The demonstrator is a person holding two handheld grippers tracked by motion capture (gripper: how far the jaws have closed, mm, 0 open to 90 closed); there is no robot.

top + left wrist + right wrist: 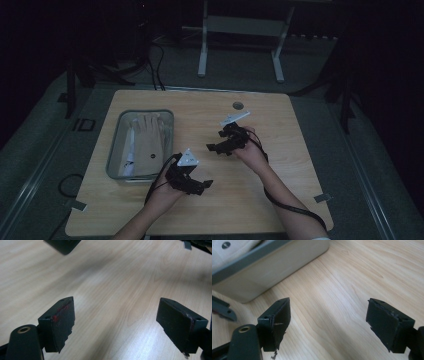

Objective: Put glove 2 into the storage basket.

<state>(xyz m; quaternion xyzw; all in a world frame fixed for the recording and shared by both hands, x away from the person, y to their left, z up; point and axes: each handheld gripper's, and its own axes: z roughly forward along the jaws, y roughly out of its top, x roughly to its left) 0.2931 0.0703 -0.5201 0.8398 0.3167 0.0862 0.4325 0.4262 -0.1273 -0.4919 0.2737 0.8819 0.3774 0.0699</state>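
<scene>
My left hand-held gripper (202,185) hangs over the near middle of the tabletop (260,200), jaws spread wide with nothing but bare wood between them. My right hand-held gripper (214,147) sits farther off and to the right, also gaping and empty, pointing left toward the grey tray (116,145). The tray rests at the left, with a pale glove (148,137) lying inside.

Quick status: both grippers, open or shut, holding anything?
Left gripper: open, nothing between its jaws, over the bare light wooden table.
Right gripper: open, nothing held, near the grey rectangular bin.
</scene>
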